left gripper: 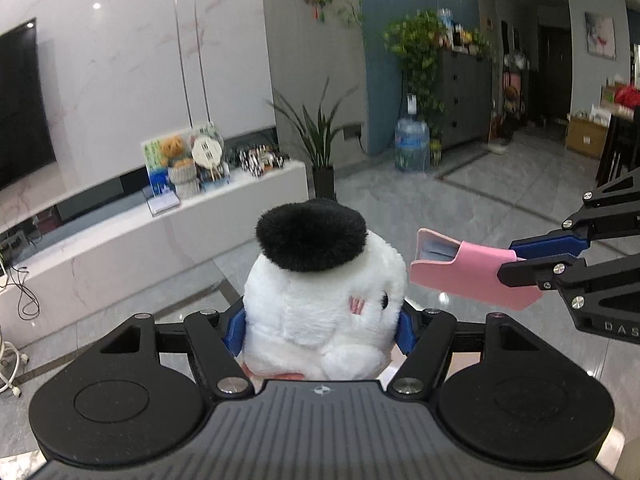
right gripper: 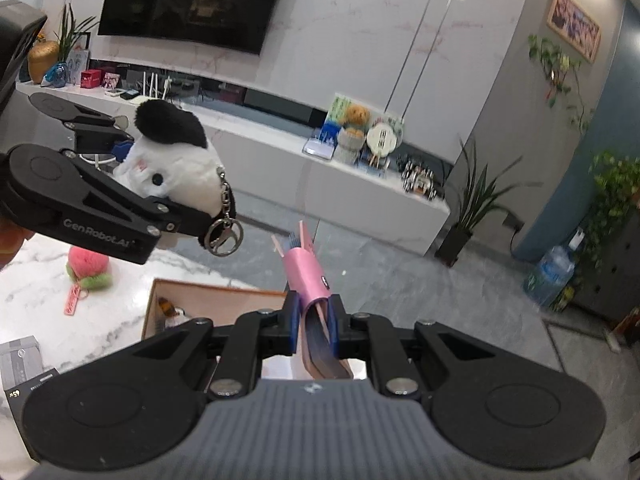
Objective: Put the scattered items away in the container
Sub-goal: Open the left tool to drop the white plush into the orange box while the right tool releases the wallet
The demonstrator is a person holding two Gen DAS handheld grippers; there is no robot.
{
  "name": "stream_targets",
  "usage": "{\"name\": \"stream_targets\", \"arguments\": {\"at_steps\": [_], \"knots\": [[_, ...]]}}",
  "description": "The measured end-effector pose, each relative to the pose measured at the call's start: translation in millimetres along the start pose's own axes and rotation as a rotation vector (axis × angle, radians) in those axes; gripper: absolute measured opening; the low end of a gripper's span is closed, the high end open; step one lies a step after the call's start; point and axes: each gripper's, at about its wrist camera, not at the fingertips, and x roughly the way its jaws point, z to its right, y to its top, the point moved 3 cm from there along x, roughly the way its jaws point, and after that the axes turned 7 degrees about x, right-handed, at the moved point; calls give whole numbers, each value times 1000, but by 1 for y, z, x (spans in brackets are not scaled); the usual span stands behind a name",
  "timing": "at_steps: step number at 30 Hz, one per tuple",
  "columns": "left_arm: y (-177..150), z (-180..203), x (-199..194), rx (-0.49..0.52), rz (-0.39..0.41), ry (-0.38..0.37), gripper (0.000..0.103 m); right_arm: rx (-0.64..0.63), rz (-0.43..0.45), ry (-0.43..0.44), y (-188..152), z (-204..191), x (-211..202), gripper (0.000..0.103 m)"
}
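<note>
My left gripper (left gripper: 320, 330) is shut on a white plush toy (left gripper: 320, 300) with a black tuft, held up in the air; the toy (right gripper: 176, 168) and its metal key clasp (right gripper: 224, 236) also show in the right wrist view, left of centre. My right gripper (right gripper: 314, 320) is shut on a pink wallet-like case (right gripper: 306, 270), held up level with the toy; the case (left gripper: 460, 270) shows at the right of the left wrist view. A brown cardboard box (right gripper: 216, 300) stands open on the marble table (right gripper: 40, 304) below both grippers, with a small item inside.
A pink-and-green plush keychain (right gripper: 86, 270) lies on the table left of the box. Dark boxes (right gripper: 24, 364) sit at the table's near left. Behind are a white TV bench (right gripper: 320, 184), potted plants (right gripper: 472, 208) and a water bottle (left gripper: 412, 144) on the floor.
</note>
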Motion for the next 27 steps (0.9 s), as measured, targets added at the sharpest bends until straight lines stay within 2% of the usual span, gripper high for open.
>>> {"name": "stream_targets", "arguments": {"at_steps": [11,20,23,27], "knots": [[-31,15,58,3,-111,-38,80,77,-111,38,-44,3,65,15],[-44,18,81,-1,-158,-57,86,77,-140,28,-56,1,81,18],[-46,19,84,-1,-174,-51,87,86,-136,25,-55,1,82,26],[-45,19,78,-15,-149,-47,91,82,-132,19,-53,0,81,27]]}}
